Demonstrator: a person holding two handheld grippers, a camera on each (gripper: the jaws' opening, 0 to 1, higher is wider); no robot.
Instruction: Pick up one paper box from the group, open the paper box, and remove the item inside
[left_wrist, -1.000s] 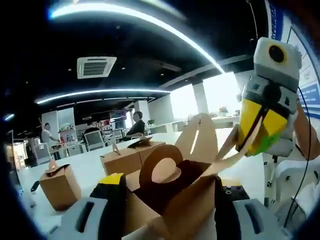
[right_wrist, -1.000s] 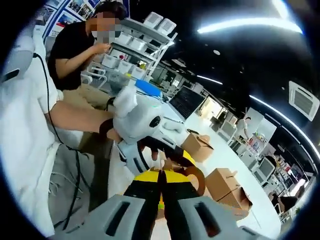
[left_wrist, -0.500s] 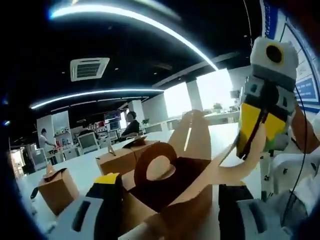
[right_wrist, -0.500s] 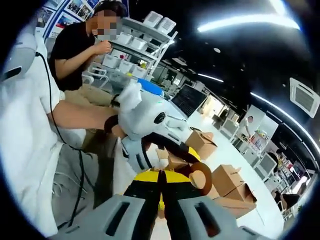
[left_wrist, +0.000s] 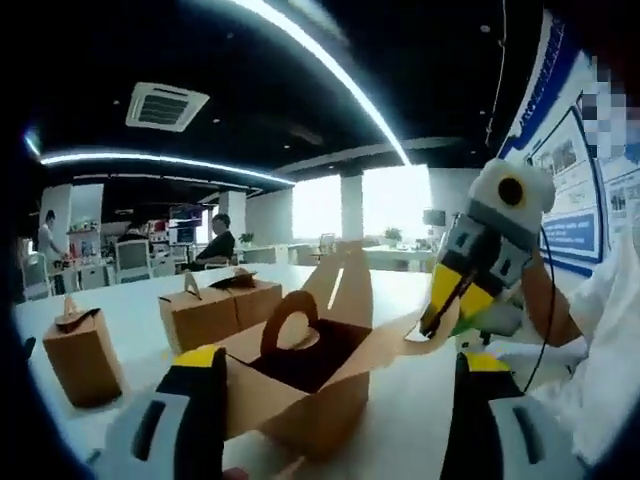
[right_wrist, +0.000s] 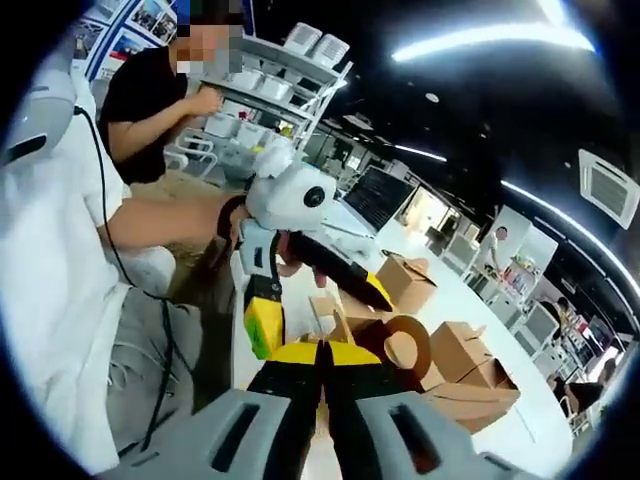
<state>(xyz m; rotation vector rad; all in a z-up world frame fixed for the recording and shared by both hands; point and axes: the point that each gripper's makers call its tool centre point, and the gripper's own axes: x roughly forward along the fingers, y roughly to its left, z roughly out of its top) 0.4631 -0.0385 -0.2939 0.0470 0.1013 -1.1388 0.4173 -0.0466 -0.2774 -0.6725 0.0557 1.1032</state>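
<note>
An open brown paper box (left_wrist: 300, 385) with a looped handle rests on the white table (left_wrist: 415, 415), its dark inside showing. My left gripper (left_wrist: 338, 362) is open, its jaws standing wide on either side of the box without touching it. My right gripper (left_wrist: 432, 322) comes in from the right and is shut on the box's long side flap (left_wrist: 395, 338). In the right gripper view my own jaws (right_wrist: 320, 352) are pressed together on that flap, with the box (right_wrist: 402, 350) just beyond and the left gripper (right_wrist: 318, 312) spread open above it.
Closed paper boxes stand on the table: one (left_wrist: 82, 350) at the left, two more (left_wrist: 215, 308) behind the open one, others (right_wrist: 405, 282) further along. A seated person in black (right_wrist: 150, 95) and shelves of white bins (right_wrist: 290, 70) lie beyond the table edge.
My left gripper has opened and let go of the box, which now sits lower between the spread jaws. The right gripper has kept its hold on the flap.
</note>
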